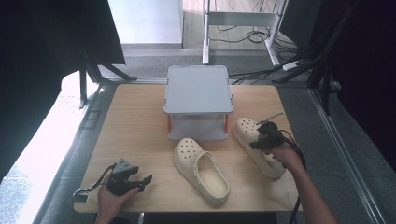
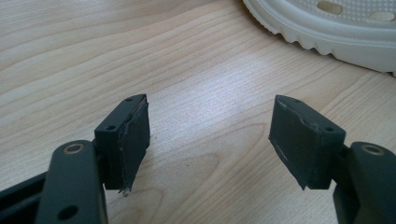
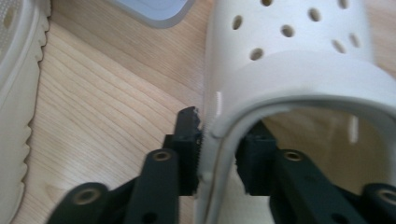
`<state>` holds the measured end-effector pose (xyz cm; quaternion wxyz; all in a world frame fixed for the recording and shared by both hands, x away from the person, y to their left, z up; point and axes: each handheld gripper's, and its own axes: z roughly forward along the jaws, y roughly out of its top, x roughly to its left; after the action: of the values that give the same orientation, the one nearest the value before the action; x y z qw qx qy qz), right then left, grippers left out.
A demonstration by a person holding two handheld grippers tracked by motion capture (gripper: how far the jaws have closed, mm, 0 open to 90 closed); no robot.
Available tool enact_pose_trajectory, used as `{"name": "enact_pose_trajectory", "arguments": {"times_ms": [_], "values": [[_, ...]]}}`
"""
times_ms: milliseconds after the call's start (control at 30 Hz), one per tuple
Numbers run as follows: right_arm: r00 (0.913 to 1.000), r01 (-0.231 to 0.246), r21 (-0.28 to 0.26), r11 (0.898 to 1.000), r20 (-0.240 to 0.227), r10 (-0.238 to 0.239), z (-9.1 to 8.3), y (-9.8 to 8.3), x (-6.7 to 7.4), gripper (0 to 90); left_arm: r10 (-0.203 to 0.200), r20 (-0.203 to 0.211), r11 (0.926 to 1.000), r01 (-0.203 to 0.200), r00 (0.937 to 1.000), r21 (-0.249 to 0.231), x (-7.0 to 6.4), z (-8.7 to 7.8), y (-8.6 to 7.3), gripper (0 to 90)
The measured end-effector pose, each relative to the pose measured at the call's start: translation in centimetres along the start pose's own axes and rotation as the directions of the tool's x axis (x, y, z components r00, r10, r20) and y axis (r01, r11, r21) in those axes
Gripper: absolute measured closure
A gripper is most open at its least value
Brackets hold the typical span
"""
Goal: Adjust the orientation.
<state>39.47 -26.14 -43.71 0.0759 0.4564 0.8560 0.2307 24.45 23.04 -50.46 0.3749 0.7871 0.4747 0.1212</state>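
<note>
Two cream clogs lie on the wooden table [image 1: 135, 121]. The left clog [image 1: 201, 170] sits in the middle with its toe toward the grey stand. The right clog [image 1: 246, 129] lies at the right, and my right gripper [image 1: 256, 144] comes at it from the side. In the right gripper view my right gripper [image 3: 219, 144] straddles the side wall of that clog [image 3: 299, 70], one pad outside and one inside the opening, both against the wall. My left gripper [image 1: 145, 182] rests open near the front left. In its own view my left gripper [image 2: 210, 140] holds nothing, with the left clog's sole [image 2: 336, 28] beyond it.
A grey two-tier stand [image 1: 198, 88] with orange posts stands at the back centre of the table, just behind both clogs. In the right gripper view the left clog's edge [image 3: 14, 93] lies close on the left. Bare wood spreads across the table's left half.
</note>
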Motion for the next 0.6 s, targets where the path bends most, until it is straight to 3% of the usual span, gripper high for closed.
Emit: {"name": "enact_pose_trajectory", "arguments": {"times_ms": [100,233,300,400,600], "values": [[0.9999,-0.004,0.022,1.000,-0.013,0.004,0.3,0.3,0.1,76.1,0.000,0.000,1.0000,0.000,1.0000,-0.001,0.0,0.0,0.0,29.5],[0.9998,-0.022,0.028,0.999,0.004,0.022,0.1,0.3,0.0,77.6,0.001,-0.001,1.0000,-0.001,1.0000,0.000,0.0,0.0,0.0,29.5],[0.9995,-0.029,0.013,1.000,0.011,0.028,-0.1,0.1,-0.1,77.7,0.001,-0.001,1.0000,-0.001,1.0000,-0.002,0.0,-0.1,0.0,29.5],[0.9982,-0.057,-0.046,0.997,-0.020,0.056,-1.0,-0.2,-0.4,77.9,0.000,-0.003,1.0000,0.000,1.0000,0.000,0.1,0.0,0.0,29.5],[0.9995,-0.028,-0.102,0.994,-0.019,0.026,-3.3,-0.8,0.9,77.9,-0.004,-0.001,1.0000,0.004,1.0000,-0.007,0.0,-0.2,0.0,29.5]]}}
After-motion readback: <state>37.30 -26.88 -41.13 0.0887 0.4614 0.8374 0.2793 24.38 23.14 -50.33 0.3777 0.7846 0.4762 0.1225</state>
